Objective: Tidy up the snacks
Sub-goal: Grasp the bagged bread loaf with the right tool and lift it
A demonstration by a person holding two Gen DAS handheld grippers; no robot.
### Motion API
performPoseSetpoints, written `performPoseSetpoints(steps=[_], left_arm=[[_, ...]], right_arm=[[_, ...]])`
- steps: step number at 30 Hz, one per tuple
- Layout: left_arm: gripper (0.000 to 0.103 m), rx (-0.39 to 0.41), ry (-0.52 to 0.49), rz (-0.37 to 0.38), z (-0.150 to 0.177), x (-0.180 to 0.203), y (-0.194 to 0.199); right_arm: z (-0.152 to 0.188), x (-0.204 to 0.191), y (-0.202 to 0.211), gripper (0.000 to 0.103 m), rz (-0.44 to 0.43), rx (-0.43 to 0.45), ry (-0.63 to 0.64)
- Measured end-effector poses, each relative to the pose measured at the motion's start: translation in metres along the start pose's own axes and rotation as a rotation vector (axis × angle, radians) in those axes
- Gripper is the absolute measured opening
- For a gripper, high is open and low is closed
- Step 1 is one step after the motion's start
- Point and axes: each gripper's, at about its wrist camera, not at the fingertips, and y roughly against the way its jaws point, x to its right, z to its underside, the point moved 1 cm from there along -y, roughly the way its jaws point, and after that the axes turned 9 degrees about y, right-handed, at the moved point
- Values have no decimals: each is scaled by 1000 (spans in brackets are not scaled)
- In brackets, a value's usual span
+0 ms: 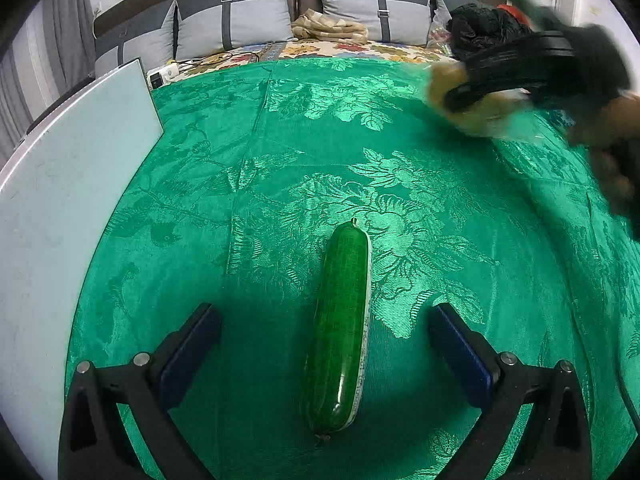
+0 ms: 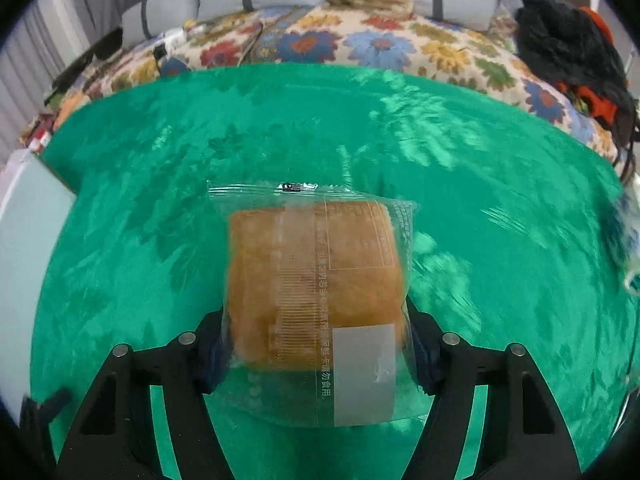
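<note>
A green wrapped sausage-shaped snack (image 1: 344,328) lies lengthwise on the green cloth, between the wide-open fingers of my left gripper (image 1: 324,340), which does not touch it. My right gripper (image 2: 316,344) is shut on a clear packet holding a golden-brown bread cake (image 2: 316,276) and holds it above the cloth. In the left wrist view the right gripper (image 1: 460,96) appears blurred at the upper right with the packet (image 1: 452,96) in it.
A pale blue-white board (image 1: 60,208) lies at the left edge, also in the right wrist view (image 2: 28,248). Behind the green cloth (image 1: 280,152) is a floral bedspread (image 2: 360,48), grey cushions (image 1: 236,20) and a black clothing pile (image 2: 572,52).
</note>
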Motion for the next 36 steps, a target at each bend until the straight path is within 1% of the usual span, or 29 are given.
performPoseSetpoints(steps=[1, 2, 3, 5, 6, 8, 10, 11, 12, 13, 14, 15, 17, 19, 20, 36], left_arm=[[103, 0, 0, 0, 0, 0, 0], [103, 0, 0, 0, 0, 0, 0], [103, 0, 0, 0, 0, 0, 0], [103, 0, 0, 0, 0, 0, 0], [103, 0, 0, -1, 0, 0, 0], [103, 0, 0, 0, 0, 0, 0], [103, 0, 0, 0, 0, 0, 0], [103, 0, 0, 0, 0, 0, 0], [103, 0, 0, 0, 0, -1, 0], [103, -1, 1, 0, 0, 0, 0], [103, -1, 1, 0, 0, 0, 0], [103, -1, 0, 0, 0, 0, 0], [103, 0, 0, -1, 0, 0, 0], [103, -1, 0, -1, 0, 0, 0], [103, 0, 0, 0, 0, 0, 0], [103, 0, 1, 0, 1, -1, 1]], right_arm=[[11, 1, 18, 72, -10, 17, -9], [16, 2, 26, 72, -12, 20, -10], [36, 0, 46, 73, -13, 16, -1], [63, -6, 66, 73, -18, -5, 18], [87, -10, 78, 73, -21, -9, 25], [123, -15, 85, 73, -16, -10, 27], [159, -21, 79, 75, 12, 4, 28], [165, -22, 75, 77, 14, 13, 27], [175, -23, 66, 81, 22, 26, 22], [179, -23, 60, 86, 27, 30, 12], [180, -24, 60, 86, 41, 57, 12], [180, -25, 59, 89, 55, 72, 4], [179, -27, 57, 93, 72, 76, 10], [182, -28, 56, 95, 77, 123, 24], [184, -27, 57, 95, 71, 141, 20], [188, -29, 54, 95, 81, 143, 16]])
